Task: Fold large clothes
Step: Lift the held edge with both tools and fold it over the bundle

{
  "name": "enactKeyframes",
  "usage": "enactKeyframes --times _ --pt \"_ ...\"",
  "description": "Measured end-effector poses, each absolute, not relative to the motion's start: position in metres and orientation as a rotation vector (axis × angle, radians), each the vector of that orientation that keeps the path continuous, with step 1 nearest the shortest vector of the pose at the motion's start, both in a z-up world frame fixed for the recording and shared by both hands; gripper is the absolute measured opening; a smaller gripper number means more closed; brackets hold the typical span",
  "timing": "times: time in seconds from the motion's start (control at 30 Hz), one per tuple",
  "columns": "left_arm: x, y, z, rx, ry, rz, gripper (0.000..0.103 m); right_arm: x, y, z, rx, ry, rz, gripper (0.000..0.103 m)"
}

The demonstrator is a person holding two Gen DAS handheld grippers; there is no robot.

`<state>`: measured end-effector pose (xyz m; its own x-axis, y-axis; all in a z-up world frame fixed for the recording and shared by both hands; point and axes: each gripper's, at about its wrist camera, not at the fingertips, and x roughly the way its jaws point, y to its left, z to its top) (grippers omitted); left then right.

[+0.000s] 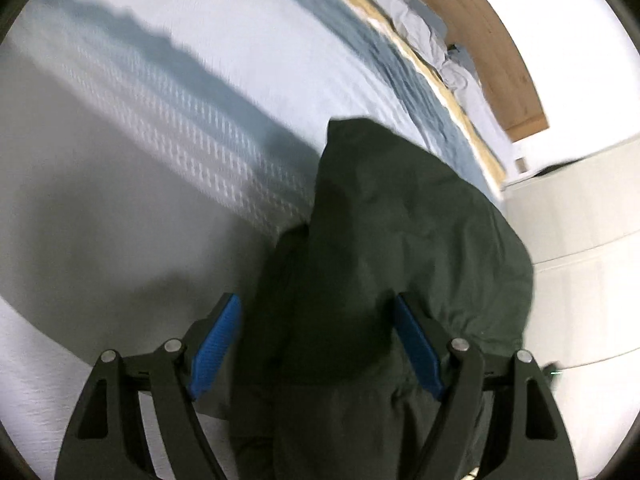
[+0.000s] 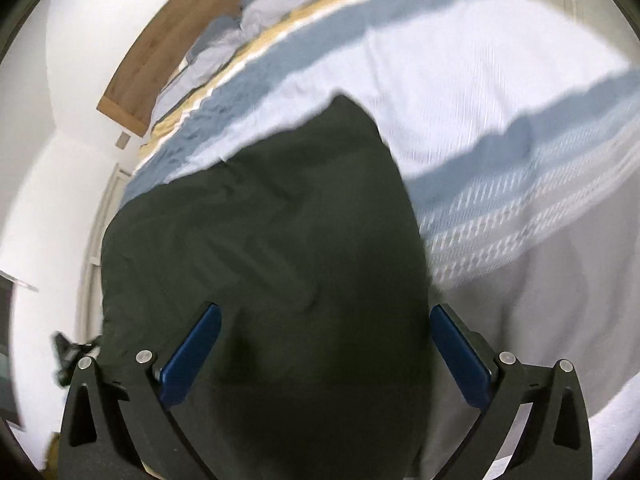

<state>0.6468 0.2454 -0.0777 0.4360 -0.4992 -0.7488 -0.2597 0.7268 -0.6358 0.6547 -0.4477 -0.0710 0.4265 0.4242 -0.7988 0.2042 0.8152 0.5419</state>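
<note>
Blue-and-white striped bedding (image 1: 192, 92) covers the bed, a wooden headboard (image 2: 132, 92) at its far end. On that bedding lies the dark green garment (image 2: 264, 240). Left claw (image 1: 318, 344) and right claw (image 2: 326, 352) both straddle it, jaws apart; through the blur, neither seems to pinch cloth.

No text, label, brand, number or sign could be read in either wrist view; both were blurred
</note>
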Motion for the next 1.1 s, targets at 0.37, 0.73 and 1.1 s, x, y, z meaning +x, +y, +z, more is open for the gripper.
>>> enactKeyframes --times 0.37,0.73,1.1 --pt "0.669 0.227 -0.137 -0.927 1.232 -0.37 0.088 0.675 -0.426 -0.146 0.714 1.314 0.396 0.102" --pt "0.68 0.181 -0.159 -0.865 1.287 -0.408 0.103 0.684 -0.408 -0.171 0.732 1.298 0.461 0.103" --pt "0.662 0.122 -0.116 -0.781 1.187 -0.47 0.028 0.681 -0.393 -0.145 0.732 1.224 0.486 0.027"
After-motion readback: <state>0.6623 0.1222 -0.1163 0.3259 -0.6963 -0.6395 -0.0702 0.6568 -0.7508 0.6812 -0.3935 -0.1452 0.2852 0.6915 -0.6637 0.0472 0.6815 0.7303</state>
